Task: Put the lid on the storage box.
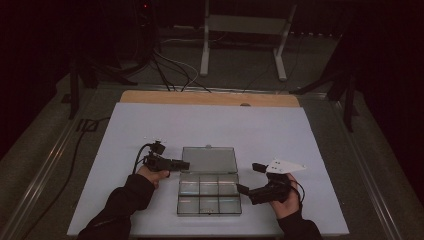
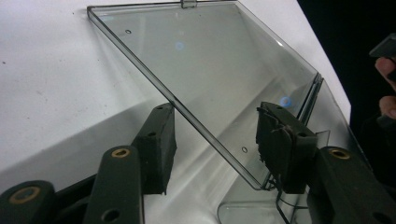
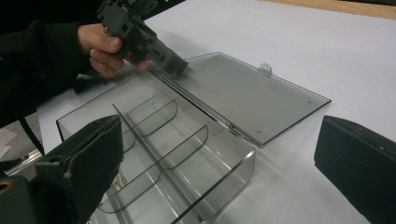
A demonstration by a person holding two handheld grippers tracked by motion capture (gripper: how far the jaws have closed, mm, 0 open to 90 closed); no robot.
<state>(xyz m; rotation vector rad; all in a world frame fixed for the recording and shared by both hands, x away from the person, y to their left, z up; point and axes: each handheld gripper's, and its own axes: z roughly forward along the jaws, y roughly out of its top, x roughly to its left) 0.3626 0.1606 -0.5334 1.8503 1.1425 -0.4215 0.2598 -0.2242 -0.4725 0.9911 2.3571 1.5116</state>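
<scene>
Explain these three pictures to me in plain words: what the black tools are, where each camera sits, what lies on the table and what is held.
A person holds a black two-jaw gripper in each hand: the left gripper and the right gripper. The high view looks down from above; the other two cameras ride on the grippers, looking along their jaws. On the white table lies a clear plastic box with dividers, its lid folded open flat. In the left gripper view, open jaws straddle the lid's edge without pinching it. The right gripper, also open, holds nothing.

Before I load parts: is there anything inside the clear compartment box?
The clear box lies open, its lid folded flat behind it. The compartments seen through the dividers look empty. The left jaw in the right gripper view hides one near corner.
</scene>
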